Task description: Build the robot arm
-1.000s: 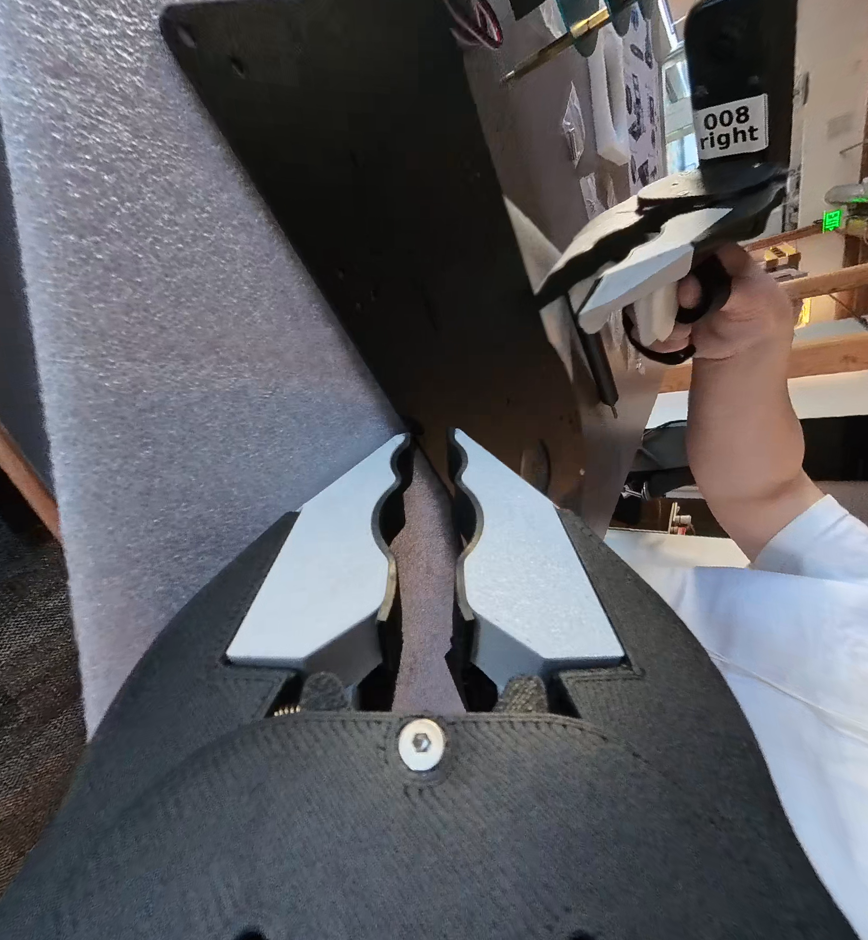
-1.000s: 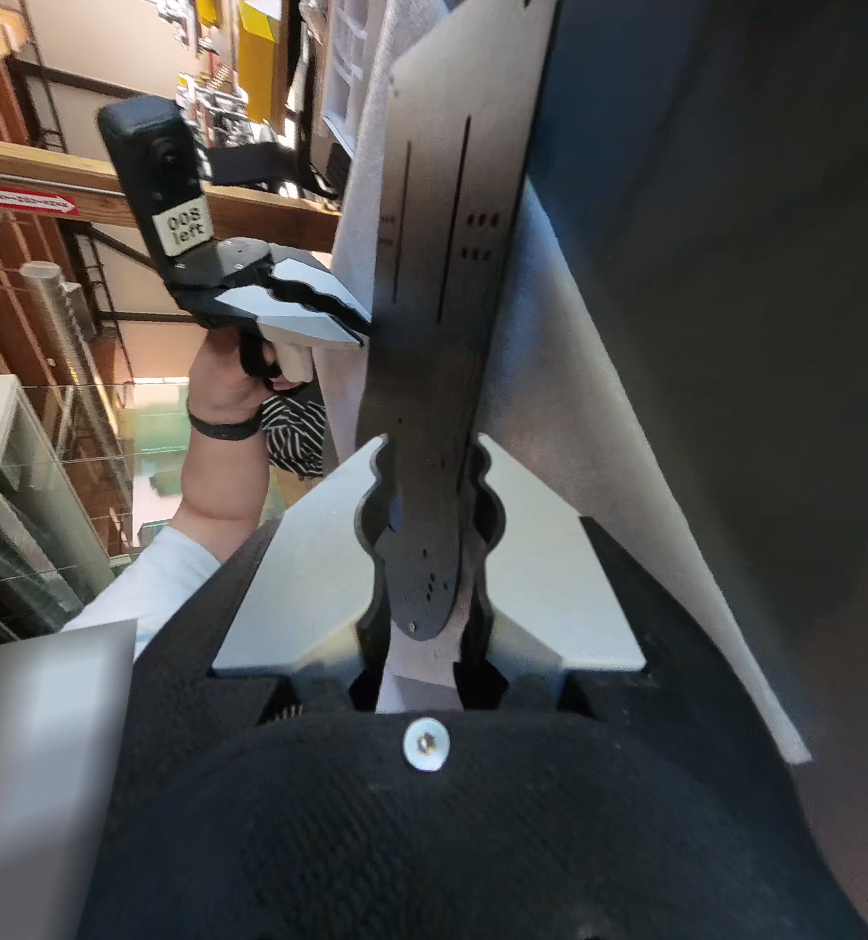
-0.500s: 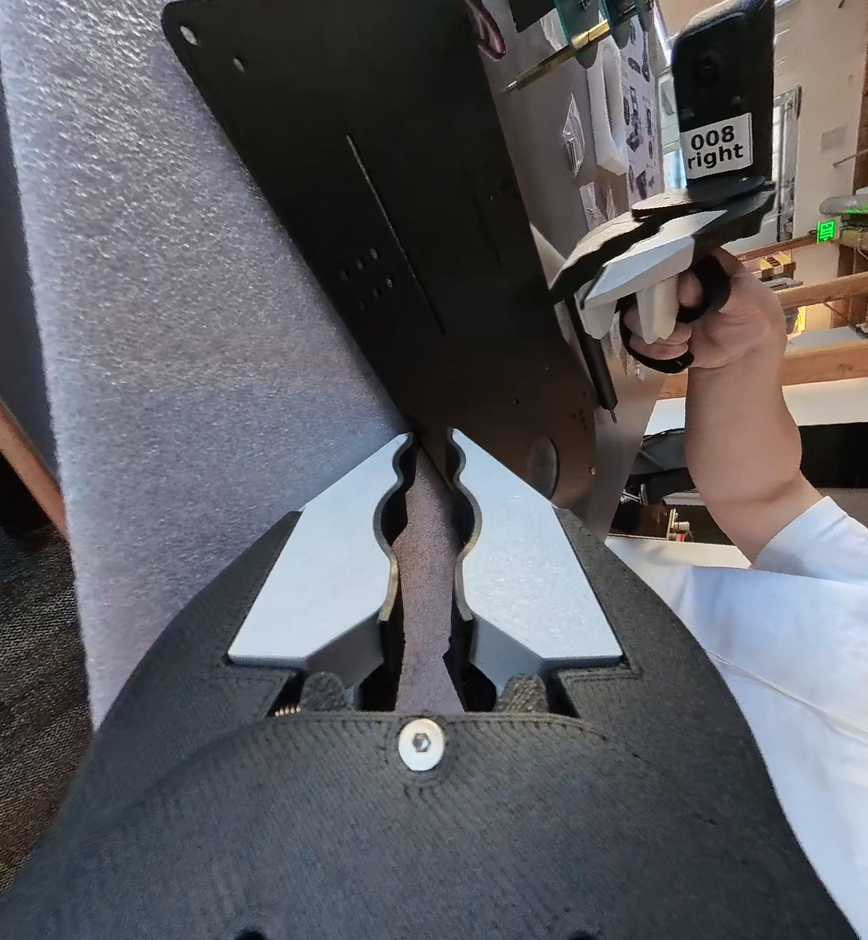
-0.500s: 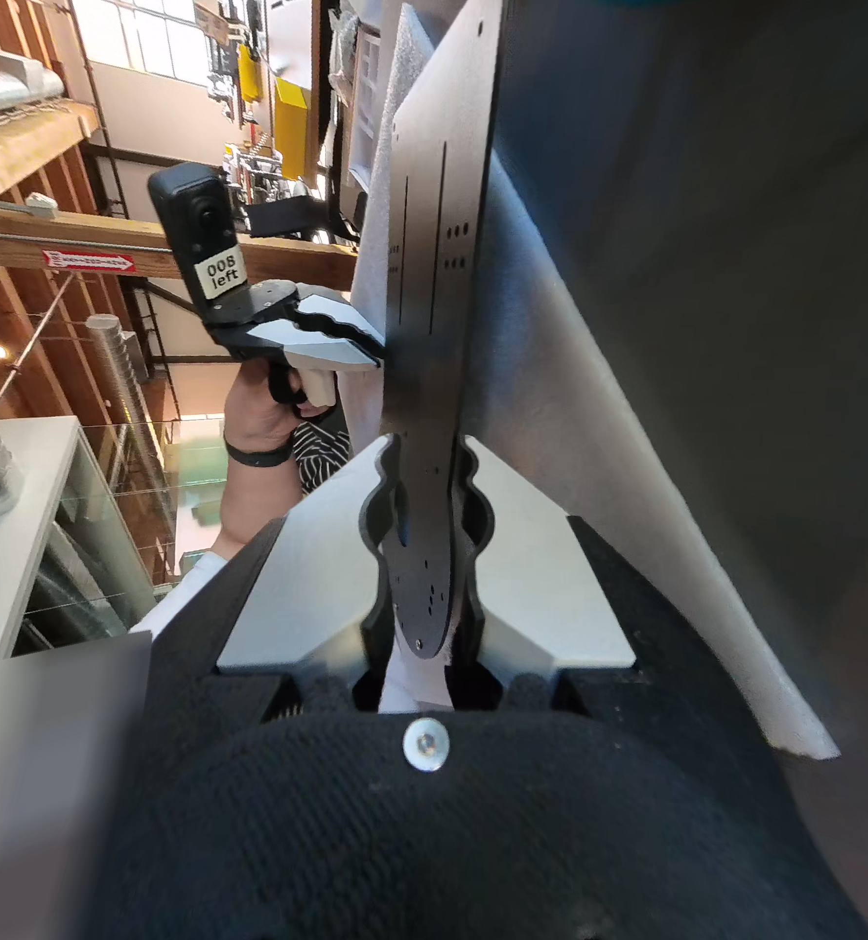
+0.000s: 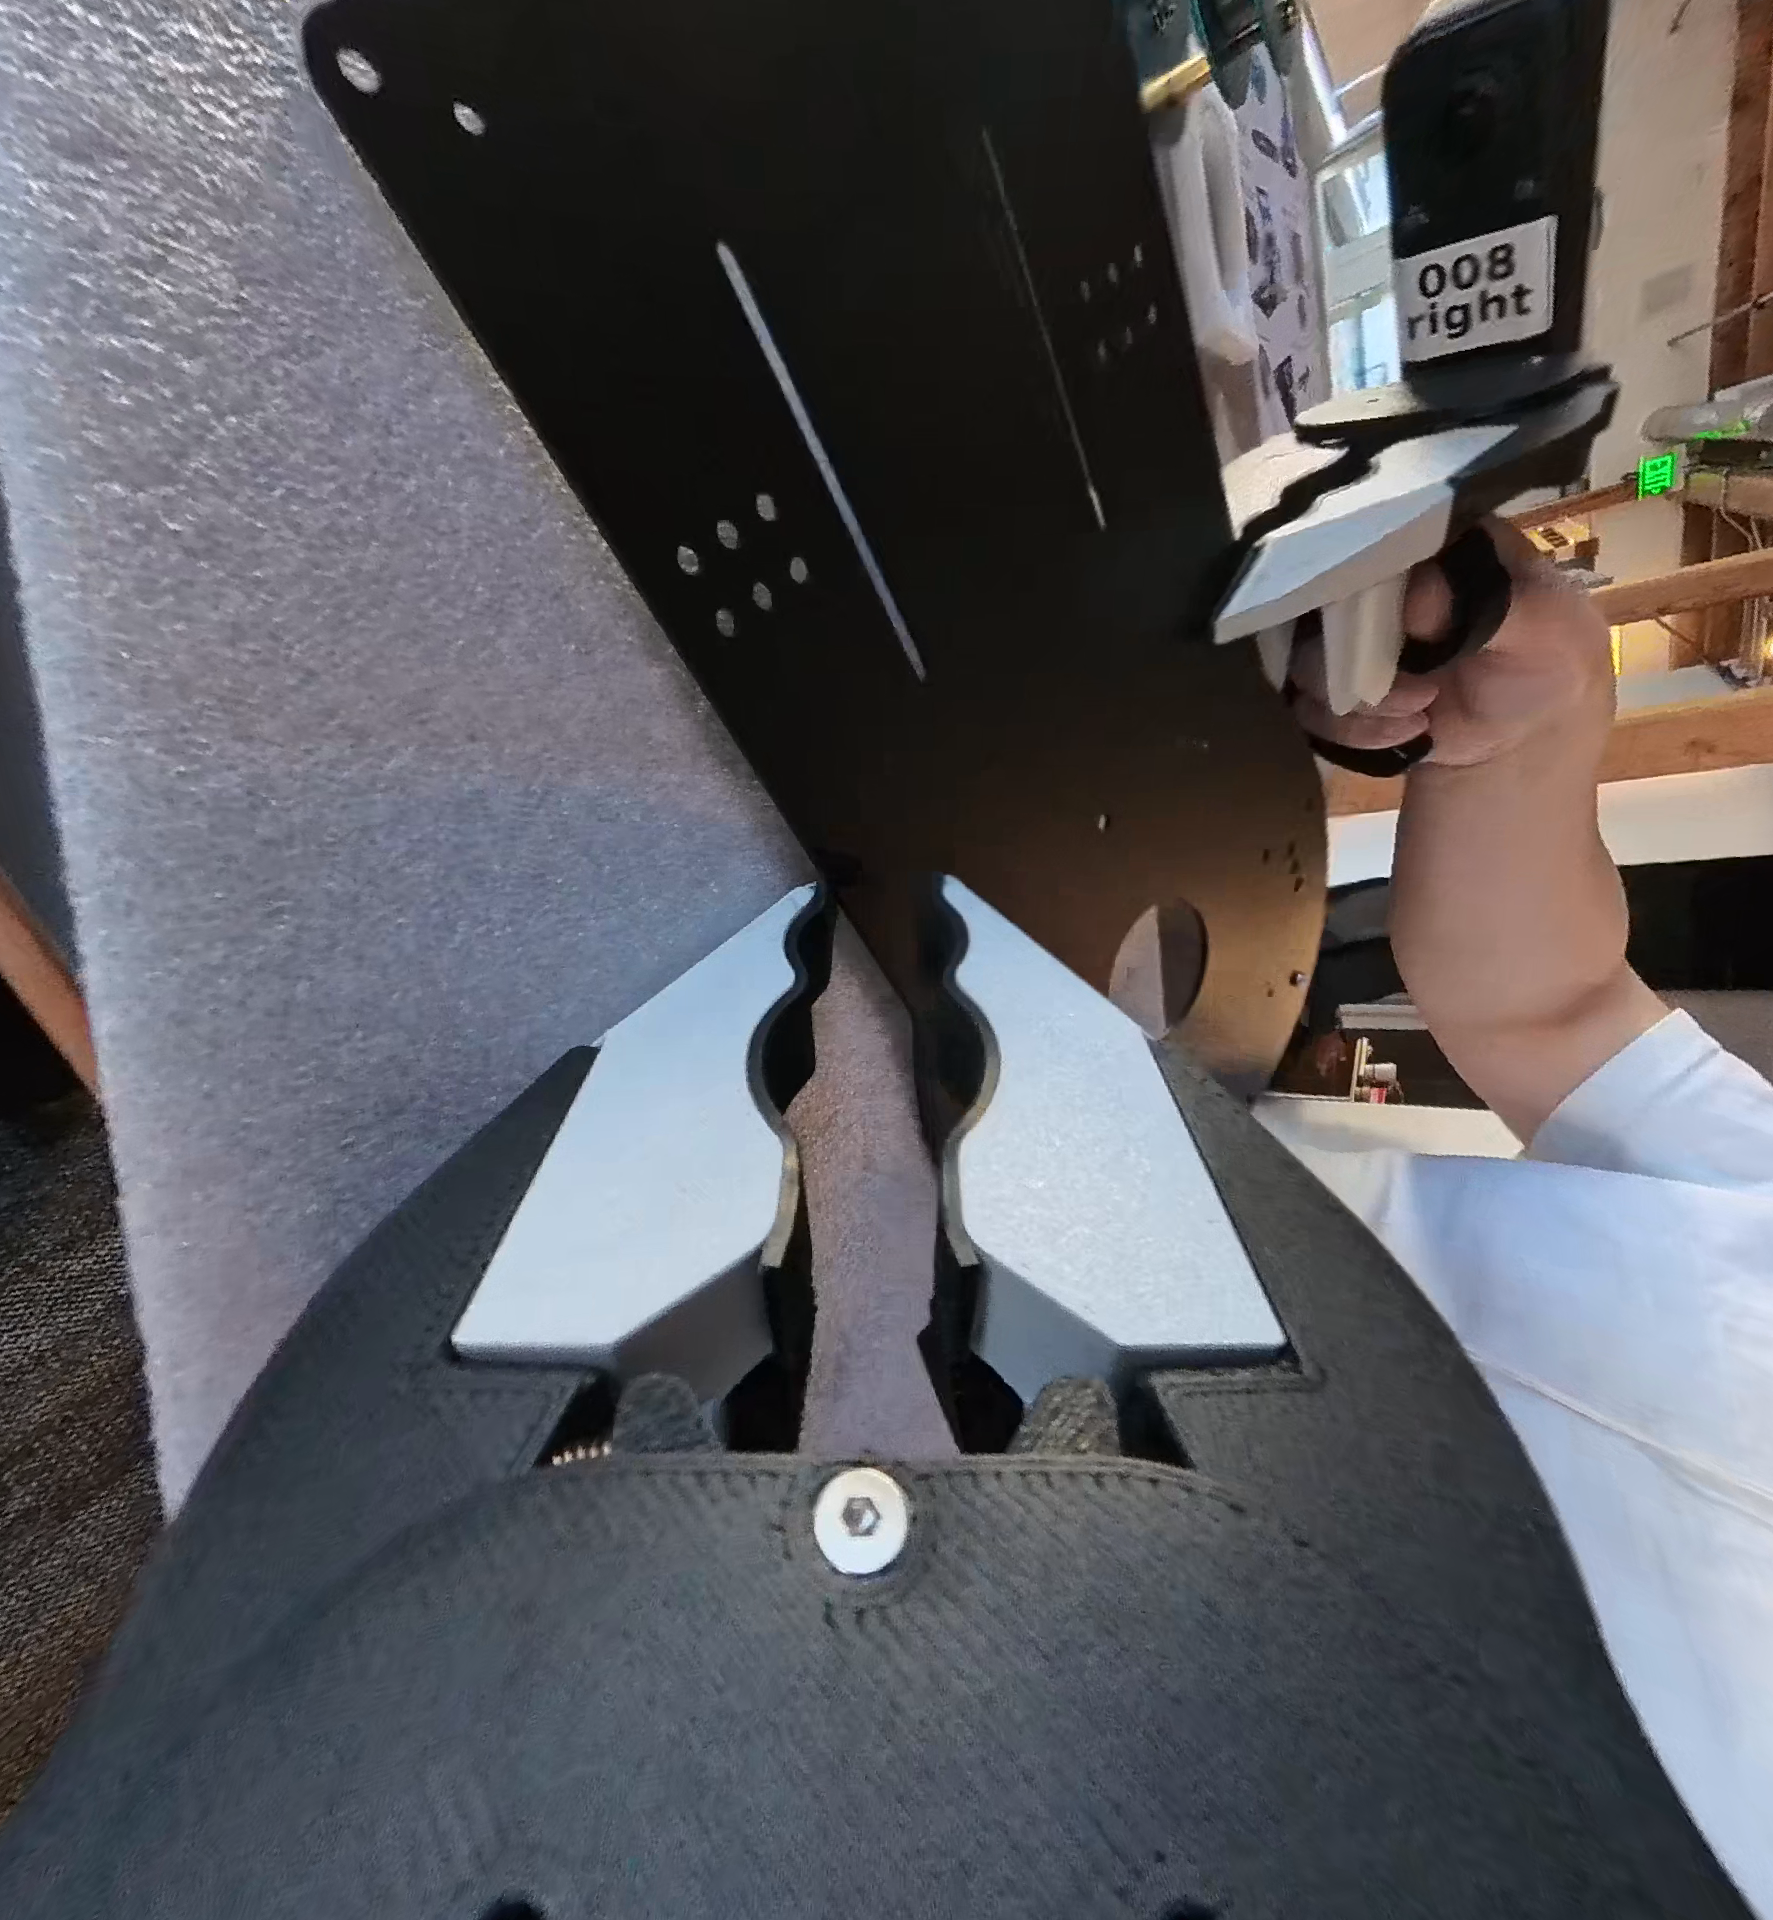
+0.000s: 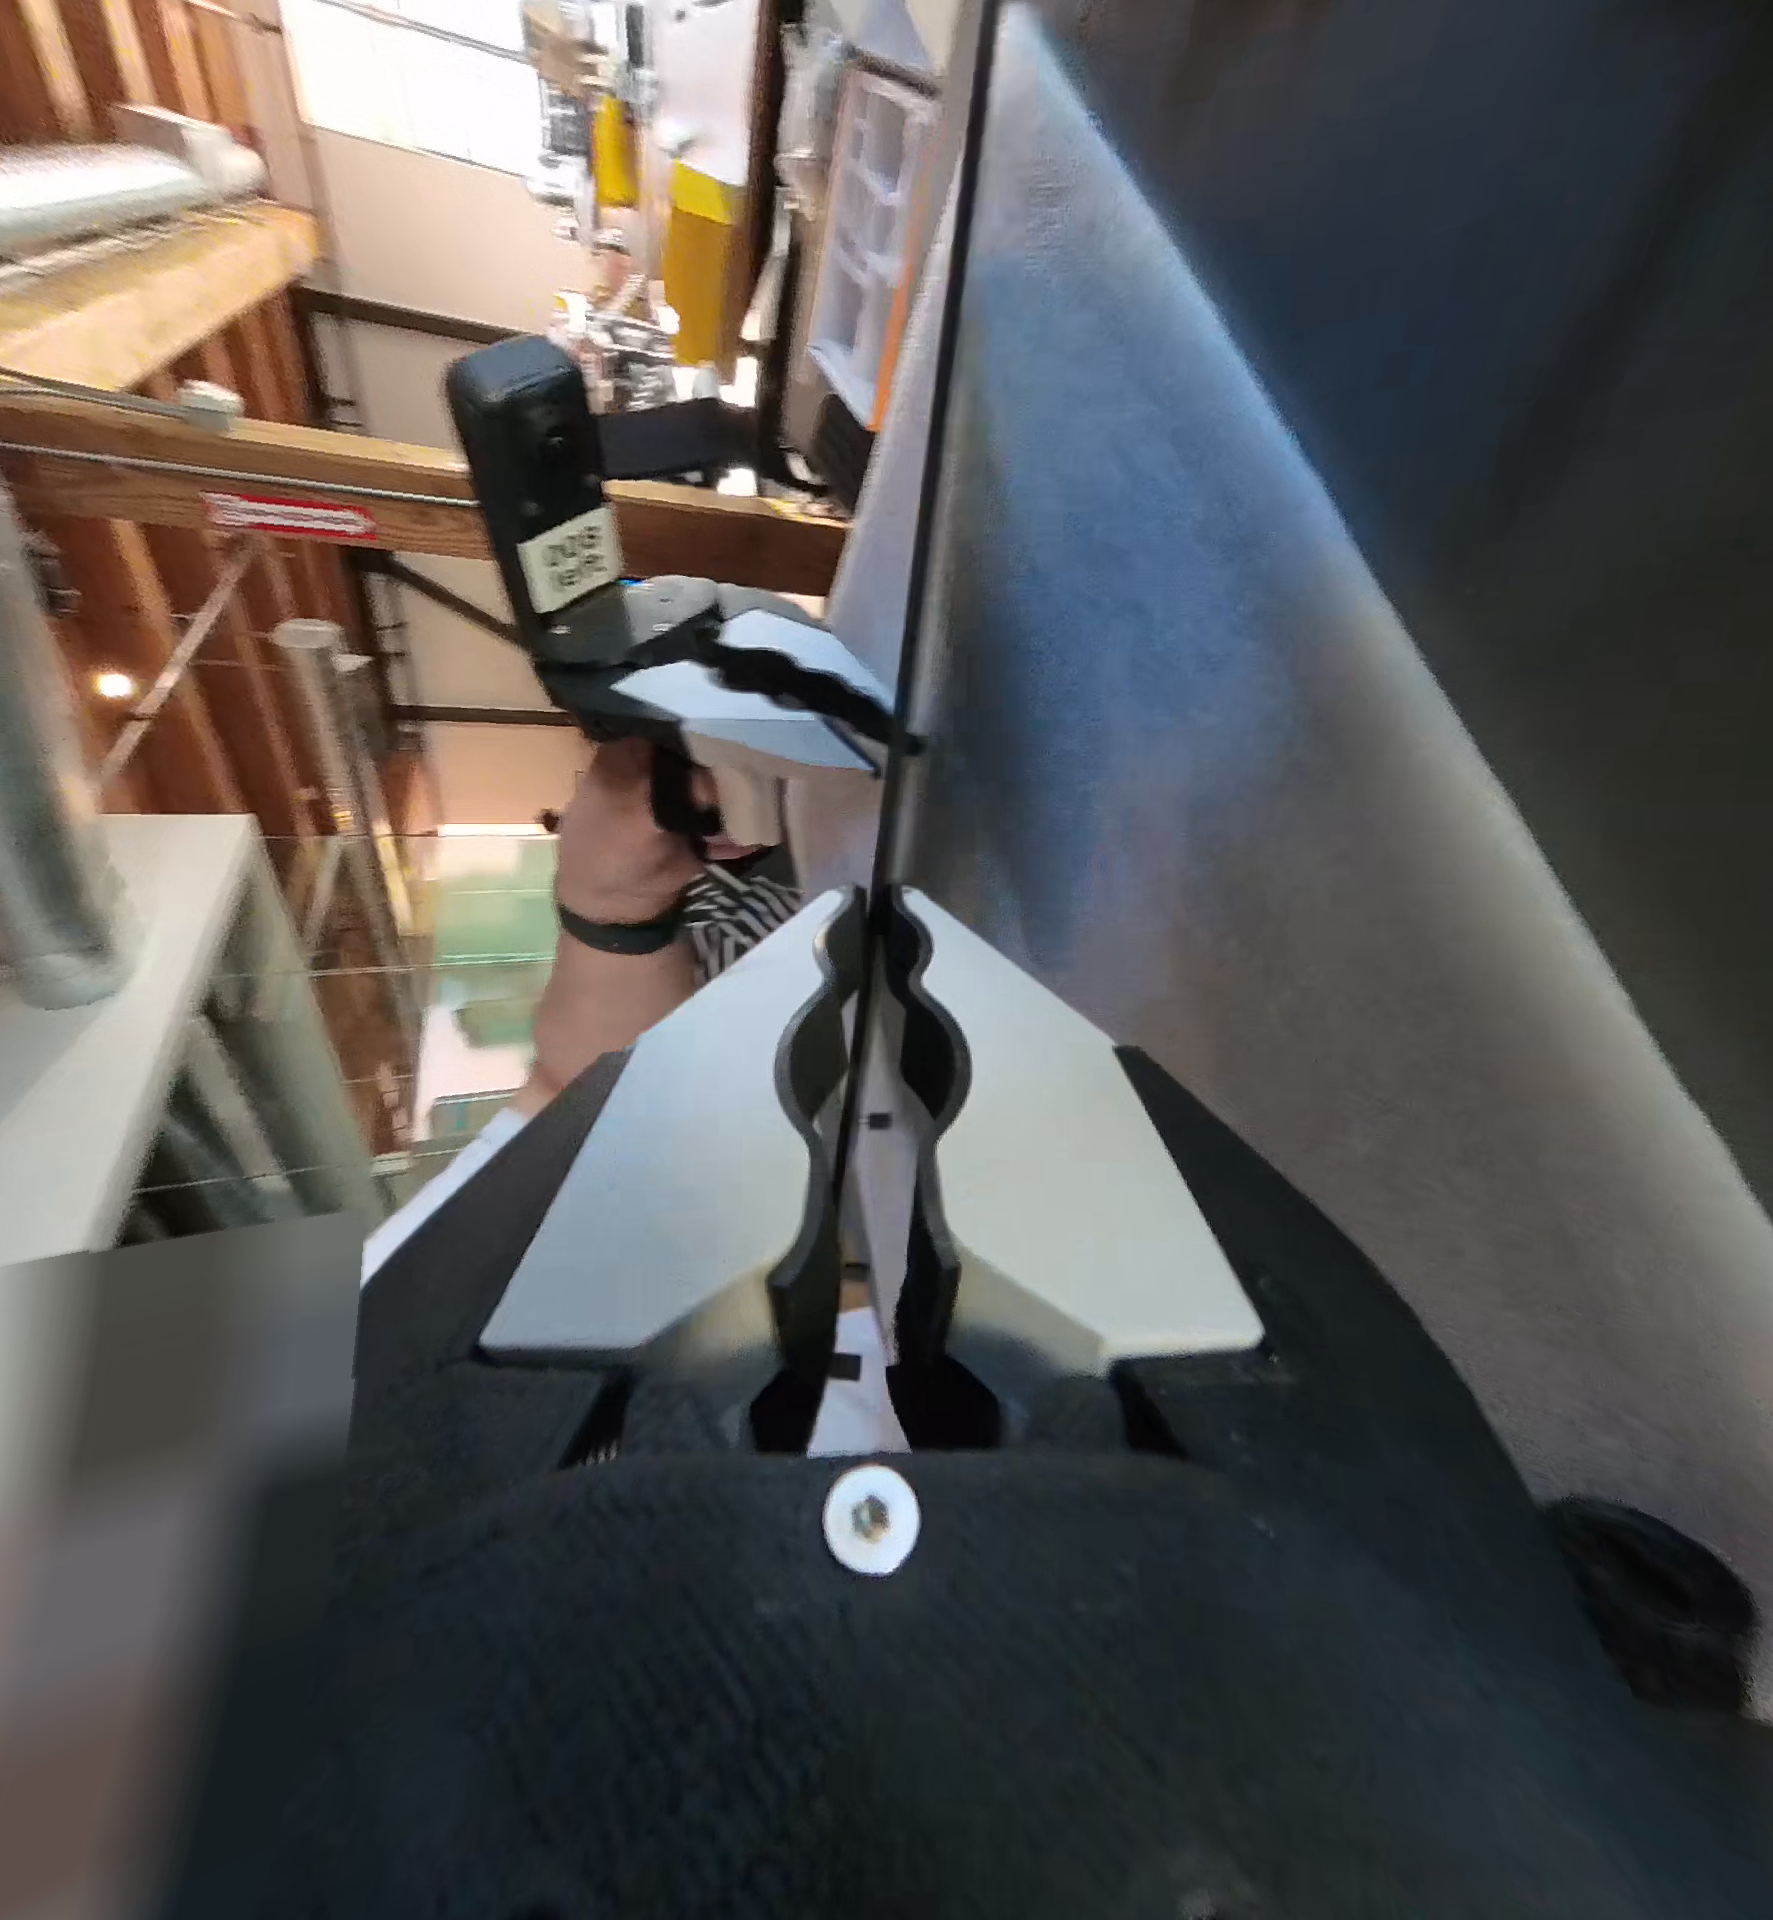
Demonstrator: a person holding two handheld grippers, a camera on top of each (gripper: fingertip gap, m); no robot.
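Observation:
A thin black metal plate (image 5: 861, 416) with slots and small holes is held up off a grey foam sheet (image 5: 342, 623). My left gripper (image 5: 877, 894) is shut on the plate's near edge, and foam shows in the gap between its fingers. My right gripper (image 5: 1266, 520) grips the plate's opposite edge, with a hand on its handle. In the right wrist view the plate (image 6: 929, 520) is seen edge-on as a thin black line, and my right gripper (image 6: 877, 899) is shut on it. The left gripper (image 6: 882, 727) clamps the far edge there.
The foam sheet (image 6: 1121, 727) lies against a dark surface at right. A black knob (image 6: 1651, 1621) sits at lower right. A white sleeve (image 5: 1640, 1299) and forearm are at right. Carpet floor (image 5: 9, 1351) is at left. Wooden beams and shelves stand behind. About 11 centimeters separates my left fingertips from my right.
The plate has swung away from the foam: its face with slots now shows wide in the left view and is edge-on in the right view. Both grippers stayed shut on it.

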